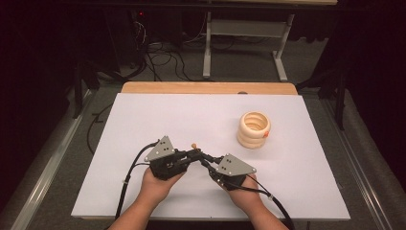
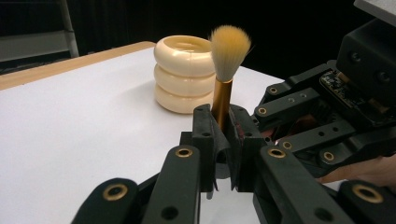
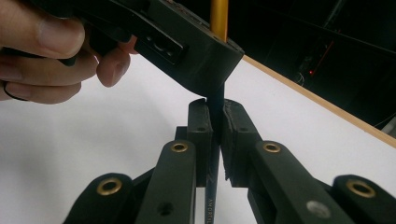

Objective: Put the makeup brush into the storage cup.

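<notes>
Near the front middle of the white table [image 1: 143,124], the two grippers meet tip to tip, both clamped on one small brush [image 2: 227,65]. From the left gripper view, the left gripper [image 2: 223,135] has its jaws drawn in tight around the brush's golden ferrule, with only the metal tube between the pads; the tan bristle tuft stands upright above the jaws. From the right gripper view, the right gripper [image 3: 215,135] is likewise closed, its jaws pinching the dark handle lower down, where the handle runs down between them towards the camera. The golden part of the brush rises behind the body of the left gripper, which sits just above the right jaws, held by a hand [image 3: 46,51] with a thin ring on one finger.

Small pale lettering runs along the dark handle at the bottom of the right gripper view; it is too small to read with certainty.

Well apart from the grippers, on the right half of the table, stands a cream holder [image 1: 253,129] shaped like three stacked rings, upright.
</notes>
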A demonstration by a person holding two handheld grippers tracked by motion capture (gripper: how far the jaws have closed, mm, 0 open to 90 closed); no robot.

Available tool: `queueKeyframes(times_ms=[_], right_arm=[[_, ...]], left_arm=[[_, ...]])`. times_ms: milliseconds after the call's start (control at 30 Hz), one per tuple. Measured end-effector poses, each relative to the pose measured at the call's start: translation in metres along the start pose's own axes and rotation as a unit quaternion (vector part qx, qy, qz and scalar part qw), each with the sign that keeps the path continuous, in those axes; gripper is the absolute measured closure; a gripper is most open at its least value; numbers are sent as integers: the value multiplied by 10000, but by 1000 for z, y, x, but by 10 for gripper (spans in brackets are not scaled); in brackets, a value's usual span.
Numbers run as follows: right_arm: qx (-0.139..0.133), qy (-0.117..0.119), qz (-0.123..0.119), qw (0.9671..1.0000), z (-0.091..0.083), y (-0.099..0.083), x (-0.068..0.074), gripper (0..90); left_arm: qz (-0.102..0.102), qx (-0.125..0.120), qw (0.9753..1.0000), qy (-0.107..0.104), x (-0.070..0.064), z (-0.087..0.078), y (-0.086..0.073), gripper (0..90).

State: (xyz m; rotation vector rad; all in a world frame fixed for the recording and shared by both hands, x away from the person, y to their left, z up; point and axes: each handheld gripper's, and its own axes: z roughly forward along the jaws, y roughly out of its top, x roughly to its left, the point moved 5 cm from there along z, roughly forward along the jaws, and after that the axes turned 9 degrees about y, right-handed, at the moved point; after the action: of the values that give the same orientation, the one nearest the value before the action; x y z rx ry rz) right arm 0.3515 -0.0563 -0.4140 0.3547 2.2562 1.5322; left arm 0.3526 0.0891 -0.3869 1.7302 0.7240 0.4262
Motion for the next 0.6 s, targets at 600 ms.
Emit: queueKeyframes(times_ms=[600], right_arm=[[-1, -79, 146, 9999, -3, 0, -5, 851]], left_arm=[[38, -133, 9999, 95, 3, -5, 2, 670]])
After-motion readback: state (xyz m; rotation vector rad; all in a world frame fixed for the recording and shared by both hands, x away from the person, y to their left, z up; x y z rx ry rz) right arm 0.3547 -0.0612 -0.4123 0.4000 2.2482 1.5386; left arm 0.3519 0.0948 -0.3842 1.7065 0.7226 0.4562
